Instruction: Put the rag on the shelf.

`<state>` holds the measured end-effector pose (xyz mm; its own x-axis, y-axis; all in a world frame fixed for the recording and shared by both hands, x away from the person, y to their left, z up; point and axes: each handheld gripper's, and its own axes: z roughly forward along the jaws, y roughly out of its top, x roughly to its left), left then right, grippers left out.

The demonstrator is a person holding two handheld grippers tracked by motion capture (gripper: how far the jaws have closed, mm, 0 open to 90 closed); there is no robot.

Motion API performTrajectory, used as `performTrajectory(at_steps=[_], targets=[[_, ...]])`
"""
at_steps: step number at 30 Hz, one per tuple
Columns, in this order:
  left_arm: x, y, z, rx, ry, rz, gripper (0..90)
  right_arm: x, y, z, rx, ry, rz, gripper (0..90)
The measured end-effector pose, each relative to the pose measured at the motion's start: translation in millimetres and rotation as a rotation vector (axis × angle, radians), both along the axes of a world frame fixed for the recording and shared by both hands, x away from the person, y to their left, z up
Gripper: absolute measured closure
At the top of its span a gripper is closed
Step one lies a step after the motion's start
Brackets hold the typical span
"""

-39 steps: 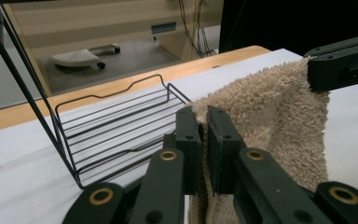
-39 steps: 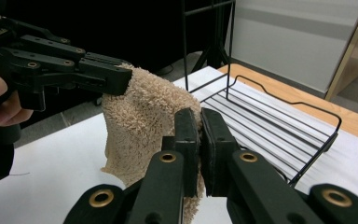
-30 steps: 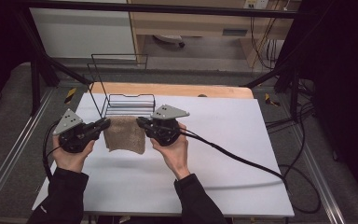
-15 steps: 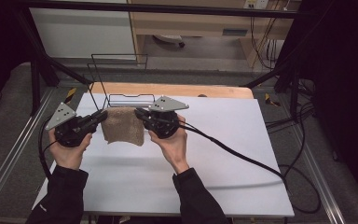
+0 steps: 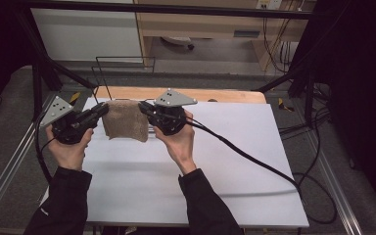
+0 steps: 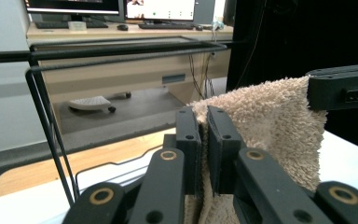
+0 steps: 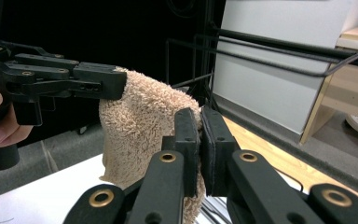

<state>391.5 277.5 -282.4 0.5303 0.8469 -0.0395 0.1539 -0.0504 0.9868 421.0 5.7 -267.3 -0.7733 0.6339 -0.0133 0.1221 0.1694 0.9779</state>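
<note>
White table (image 5: 176, 181) is carrying a black wire rack (image 5: 122, 66) at its far edge, and a beige terry towel (image 5: 125, 120) is hanging above the tabletop just in front of the rack. Left gripper (image 5: 99, 110) is pinching the towel's left top corner with jaws closed on the cloth; right gripper (image 5: 146, 108) is clamping the right top corner likewise.

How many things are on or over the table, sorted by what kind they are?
Towels: 1, the beige towel held up by its top corners.
Wire racks: 1, the black wire rack at the table's far edge.
Grippers: 2, the left gripper and the right gripper, each shut on a corner of the towel.
Total: 4
</note>
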Motion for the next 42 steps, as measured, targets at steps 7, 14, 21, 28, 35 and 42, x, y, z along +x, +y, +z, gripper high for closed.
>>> performTrajectory(at_steps=[7,14,21,28,35,42], targets=[[3.6,1.2,9.1,-0.011,-0.023,0.013,84.0,4.1,2.6,8.5,0.005,-0.025,-0.01,86.3],[7.4,2.7,19.7,-0.027,-0.051,0.023,84.1,7.8,4.7,18.7,0.02,-0.047,-0.013,86.3],[13.5,4.4,31.6,-0.029,-0.068,0.031,84.0,10.9,7.4,30.0,0.03,-0.067,-0.018,86.3],[19.7,6.4,43.8,-0.039,-0.082,0.033,84.0,17.0,10.2,41.4,0.04,-0.087,-0.031,86.3],[26.2,7.1,56.6,-0.045,-0.1,0.043,84.0,23.8,12.9,54.7,0.052,-0.105,-0.042,86.3],[33.4,7.9,67.1,-0.042,-0.113,0.054,84.1,31.7,16.0,66.0,0.053,-0.116,-0.052,86.3]])
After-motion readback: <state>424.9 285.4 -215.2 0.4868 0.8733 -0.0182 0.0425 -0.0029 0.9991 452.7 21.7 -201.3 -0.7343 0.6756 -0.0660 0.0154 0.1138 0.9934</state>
